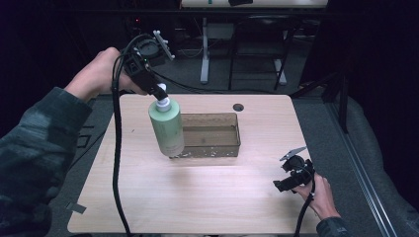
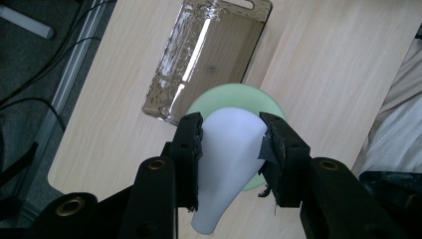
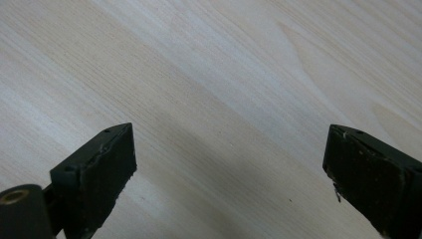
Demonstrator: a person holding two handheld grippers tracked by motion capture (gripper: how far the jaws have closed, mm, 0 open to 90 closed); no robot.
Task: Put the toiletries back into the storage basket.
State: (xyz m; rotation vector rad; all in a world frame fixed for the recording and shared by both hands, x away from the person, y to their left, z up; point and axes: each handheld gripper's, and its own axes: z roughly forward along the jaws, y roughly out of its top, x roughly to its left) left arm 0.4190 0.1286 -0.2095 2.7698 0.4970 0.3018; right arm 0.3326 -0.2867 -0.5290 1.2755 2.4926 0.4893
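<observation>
black tongs of the left gripper [image 2: 231,154] rise from the bottom of the left gripper view, clamped on the white pump head [image 2: 226,164] of a pale green cylindrical plastic bottle [image 2: 234,97], one jaw on each side of it. gripping at the pump rather than the wide body makes sense: the head looks narrow enough for the jaws to span, and the bottle can hang straight below.

in the high view the pale green bottle [image 1: 167,129] sits left of centre, hanging from the left gripper [image 1: 159,93] with its base low over the light wooden worktop [image 1: 197,192], just at the left end of a clear smoky rectangular plastic bin [image 1: 211,135]. i cannot tell whether the base touches the wood or the bin's rim. the left hand [image 1: 96,74] comes in from the upper left of that frame, its dark patterned sleeve along the left edge. seen in the left gripper view, the bin [image 2: 209,55] lies in the upper middle, open side up and seemingly holding nothing, with an end corner just beside the bottle. judging by this, the bottle is probably headed into that bin.

toward the lower right of the high view, the right gripper [image 1: 291,180] rests low by the worktop's edge in the right hand [image 1: 321,195], well apart from bottle and bin, likely parked out of the way. its own view shows its tongs [image 3: 229,179] wide apart over bare wood grain, holding nothing.
</observation>
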